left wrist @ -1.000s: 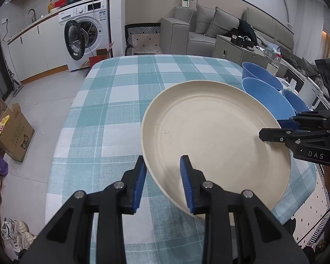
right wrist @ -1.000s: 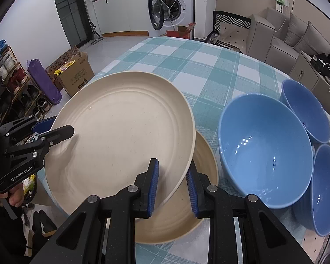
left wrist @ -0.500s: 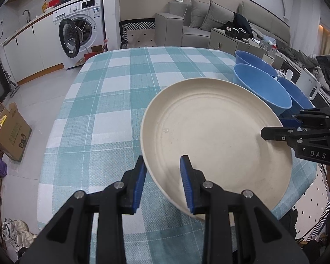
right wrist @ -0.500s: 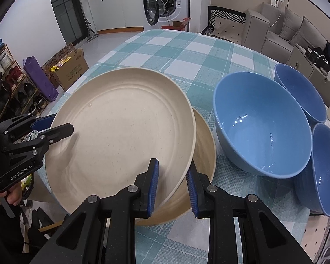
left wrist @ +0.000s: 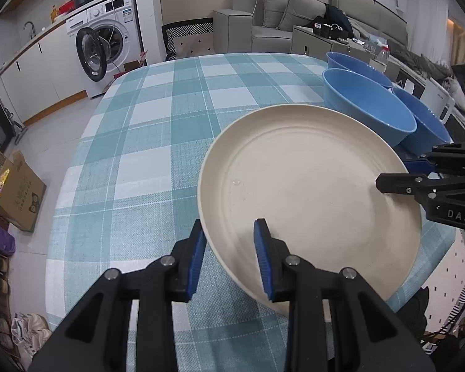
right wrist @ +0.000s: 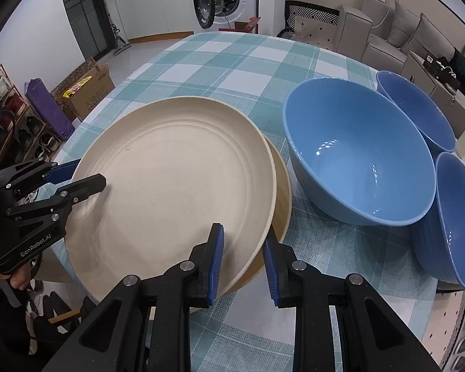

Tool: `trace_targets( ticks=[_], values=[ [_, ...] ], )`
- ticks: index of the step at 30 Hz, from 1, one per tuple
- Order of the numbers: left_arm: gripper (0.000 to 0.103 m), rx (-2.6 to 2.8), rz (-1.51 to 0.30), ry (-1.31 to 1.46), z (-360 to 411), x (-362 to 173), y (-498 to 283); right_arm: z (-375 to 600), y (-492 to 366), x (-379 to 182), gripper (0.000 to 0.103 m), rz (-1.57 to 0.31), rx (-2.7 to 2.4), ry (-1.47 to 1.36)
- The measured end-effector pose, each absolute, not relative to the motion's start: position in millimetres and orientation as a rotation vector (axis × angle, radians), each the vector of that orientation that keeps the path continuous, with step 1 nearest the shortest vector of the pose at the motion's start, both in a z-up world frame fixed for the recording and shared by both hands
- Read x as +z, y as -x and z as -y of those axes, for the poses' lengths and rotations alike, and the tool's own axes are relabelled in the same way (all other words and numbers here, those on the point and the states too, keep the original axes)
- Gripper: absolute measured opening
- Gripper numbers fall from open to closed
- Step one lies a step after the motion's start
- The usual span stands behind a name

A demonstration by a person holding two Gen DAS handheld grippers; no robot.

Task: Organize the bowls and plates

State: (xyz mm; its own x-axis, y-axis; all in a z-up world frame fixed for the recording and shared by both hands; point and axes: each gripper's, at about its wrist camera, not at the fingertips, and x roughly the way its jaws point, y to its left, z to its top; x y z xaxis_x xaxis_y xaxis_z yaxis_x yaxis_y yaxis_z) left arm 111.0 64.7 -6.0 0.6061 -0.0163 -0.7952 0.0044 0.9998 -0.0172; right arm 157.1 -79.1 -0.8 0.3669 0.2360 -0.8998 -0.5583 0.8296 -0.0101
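Both tongs are clamped on the same cream plate, left tongs on one rim, right tongs on the opposite rim. It sits tilted over a second plate near the surface's edge, beside three blue bowls.

Two wrist fisheyes look steeply down from opposite sides, sharing the cream plate.

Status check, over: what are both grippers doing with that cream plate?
Left gripper and right gripper clamp opposite rims of cream plate. Second plate directly beneath. Blue bowls alongside, clear.
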Motion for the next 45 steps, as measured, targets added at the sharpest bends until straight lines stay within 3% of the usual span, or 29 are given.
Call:
trace_targets(
  ticks=[45],
  values=[
    [0.031, 0.024, -0.980, -0.173, -38.8, -22.9, -131.8, 66.6, -168.0, -33.9, 0.027, -1.118, 0.398, 0.511]
  ],
)
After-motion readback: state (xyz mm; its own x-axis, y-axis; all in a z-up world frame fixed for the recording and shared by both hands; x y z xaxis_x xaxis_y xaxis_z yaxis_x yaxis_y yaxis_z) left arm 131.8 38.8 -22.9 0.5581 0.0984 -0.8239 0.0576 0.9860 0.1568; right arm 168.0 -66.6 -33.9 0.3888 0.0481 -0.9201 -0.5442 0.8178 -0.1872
